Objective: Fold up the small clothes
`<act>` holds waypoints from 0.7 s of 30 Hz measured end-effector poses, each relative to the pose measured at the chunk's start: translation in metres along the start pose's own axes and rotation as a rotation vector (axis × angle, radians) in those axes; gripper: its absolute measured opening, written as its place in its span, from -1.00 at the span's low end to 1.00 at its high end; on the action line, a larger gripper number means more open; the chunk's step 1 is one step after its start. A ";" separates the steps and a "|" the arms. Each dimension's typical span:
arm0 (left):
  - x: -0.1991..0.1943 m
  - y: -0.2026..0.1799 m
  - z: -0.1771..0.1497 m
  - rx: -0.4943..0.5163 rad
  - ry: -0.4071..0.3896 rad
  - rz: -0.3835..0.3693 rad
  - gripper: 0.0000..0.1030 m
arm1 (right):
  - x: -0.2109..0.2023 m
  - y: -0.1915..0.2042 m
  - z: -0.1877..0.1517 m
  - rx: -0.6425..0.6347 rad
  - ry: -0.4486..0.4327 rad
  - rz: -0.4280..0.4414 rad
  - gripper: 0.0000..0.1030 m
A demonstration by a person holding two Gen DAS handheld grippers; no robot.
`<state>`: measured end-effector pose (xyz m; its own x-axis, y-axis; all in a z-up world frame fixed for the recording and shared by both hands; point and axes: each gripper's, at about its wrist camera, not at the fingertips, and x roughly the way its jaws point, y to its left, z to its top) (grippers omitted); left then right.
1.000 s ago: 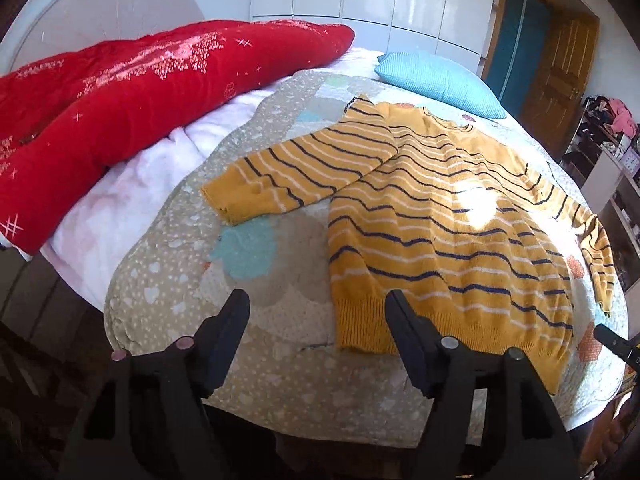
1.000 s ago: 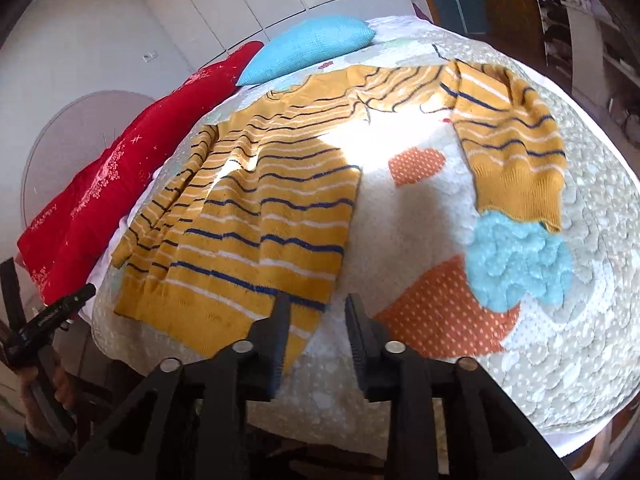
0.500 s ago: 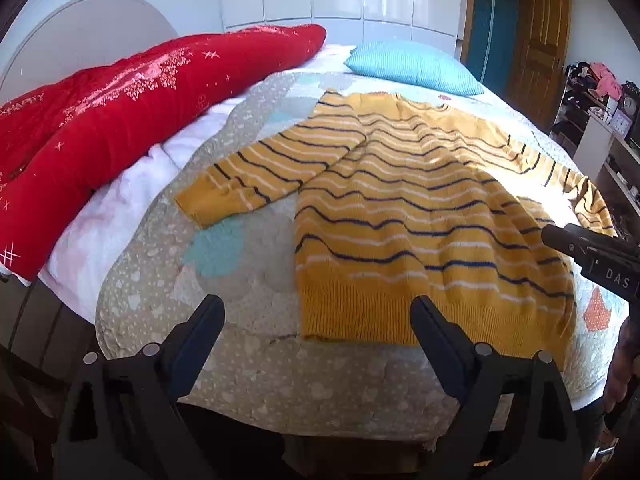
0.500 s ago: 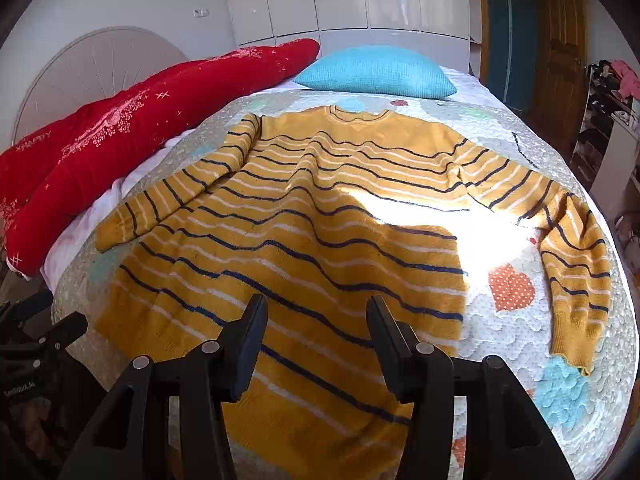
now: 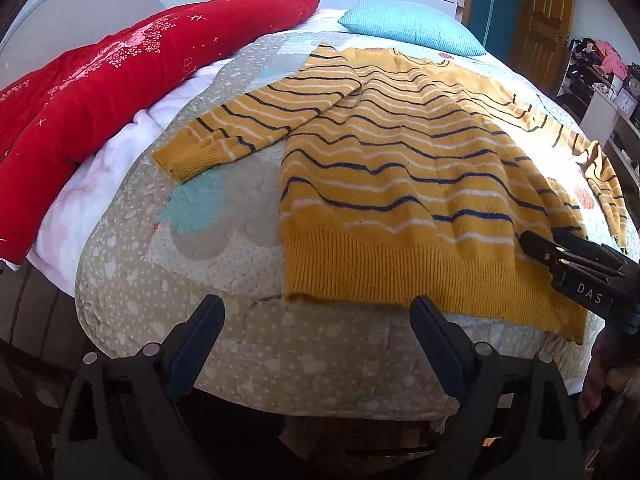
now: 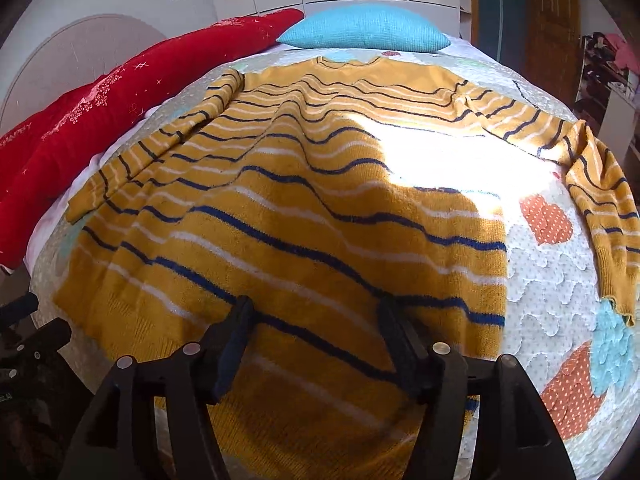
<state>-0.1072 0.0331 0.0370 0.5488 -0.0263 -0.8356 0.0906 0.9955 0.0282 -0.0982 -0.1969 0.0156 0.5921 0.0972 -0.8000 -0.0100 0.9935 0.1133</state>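
Observation:
A mustard-yellow sweater (image 5: 400, 184) with navy and white stripes lies flat on the bed, front up, both sleeves spread out; it fills the right wrist view (image 6: 288, 216). My left gripper (image 5: 316, 320) is open and empty, just short of the hem's left corner at the bed's near edge. My right gripper (image 6: 316, 320) is open and empty, hovering over the lower body of the sweater; it also shows in the left wrist view (image 5: 576, 264) above the hem's right part.
The sweater lies on a patterned quilt (image 5: 208, 240). A red duvet (image 5: 100, 76) is bunched along the left side. A blue pillow (image 5: 412, 28) sits at the head. A wooden door (image 5: 548, 16) and cluttered shelves (image 5: 600, 68) stand at the right.
Both grippers have opened wider and moved in closer to the sweater's hem. The right gripper swung from the sweater's right side to over its lower middle.

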 end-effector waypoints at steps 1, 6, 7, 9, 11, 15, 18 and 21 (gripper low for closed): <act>0.001 -0.002 0.000 0.004 0.005 0.003 0.81 | 0.001 0.001 -0.001 -0.007 -0.004 -0.005 0.40; 0.003 -0.003 -0.002 0.012 0.021 0.001 0.81 | 0.002 0.007 -0.005 -0.028 -0.027 -0.034 0.47; 0.003 -0.003 -0.002 0.011 0.019 0.001 0.81 | 0.002 0.007 -0.005 -0.028 -0.030 -0.036 0.49; 0.003 -0.003 -0.002 0.009 0.017 0.000 0.81 | 0.003 0.007 -0.005 -0.023 -0.038 -0.035 0.51; 0.003 -0.002 -0.002 0.006 0.018 -0.001 0.81 | 0.003 0.007 -0.007 -0.016 -0.051 -0.034 0.55; 0.003 -0.002 -0.003 0.003 0.022 -0.002 0.81 | 0.002 0.009 -0.011 -0.004 -0.086 -0.035 0.62; 0.002 -0.001 -0.003 0.001 0.023 -0.004 0.81 | 0.004 0.009 -0.010 0.000 -0.073 0.006 0.83; 0.002 -0.001 -0.003 0.001 0.026 -0.005 0.81 | 0.007 0.015 -0.010 -0.053 -0.048 -0.005 0.90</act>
<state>-0.1090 0.0322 0.0334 0.5269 -0.0288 -0.8495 0.0941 0.9953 0.0246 -0.1021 -0.1802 0.0057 0.6300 0.0906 -0.7713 -0.0488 0.9958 0.0772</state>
